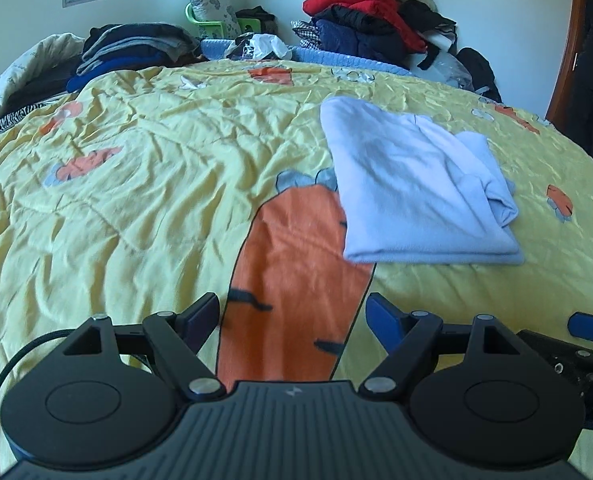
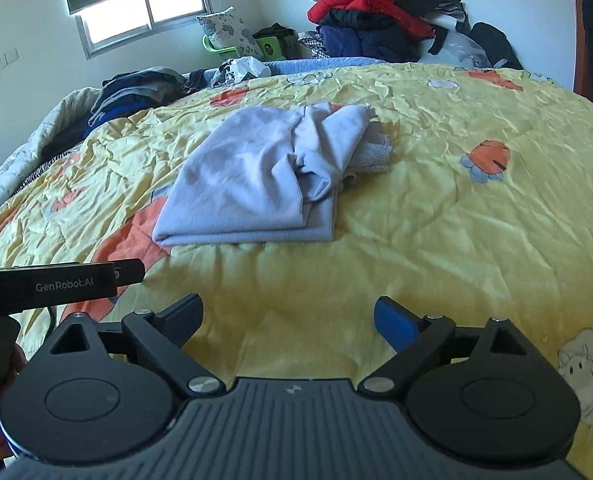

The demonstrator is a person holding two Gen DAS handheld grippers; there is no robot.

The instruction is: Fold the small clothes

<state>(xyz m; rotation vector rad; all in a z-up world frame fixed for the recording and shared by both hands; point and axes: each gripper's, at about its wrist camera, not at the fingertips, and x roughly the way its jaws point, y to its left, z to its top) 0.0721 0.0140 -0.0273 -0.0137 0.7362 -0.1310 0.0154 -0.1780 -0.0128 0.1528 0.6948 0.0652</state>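
A pale blue garment (image 1: pixel 412 188) lies folded on the yellow carrot-print quilt (image 1: pixel 144 184), ahead and to the right of my left gripper (image 1: pixel 292 316). In the right wrist view the garment (image 2: pixel 256 184) lies ahead and to the left of my right gripper (image 2: pixel 288 316), with a bunched sleeve on its right side. Both grippers are open and empty, held low over the quilt, short of the garment. The left gripper's body (image 2: pixel 56 286) shows at the left edge of the right wrist view.
Piles of dark and red clothes (image 1: pixel 372 16) are heaped at the far right against the wall. Folded dark clothes (image 1: pixel 132 48) sit at the far left of the bed. A green chair with a cushion (image 1: pixel 212 12) stands under the window. A wooden door (image 1: pixel 568 60) is at right.
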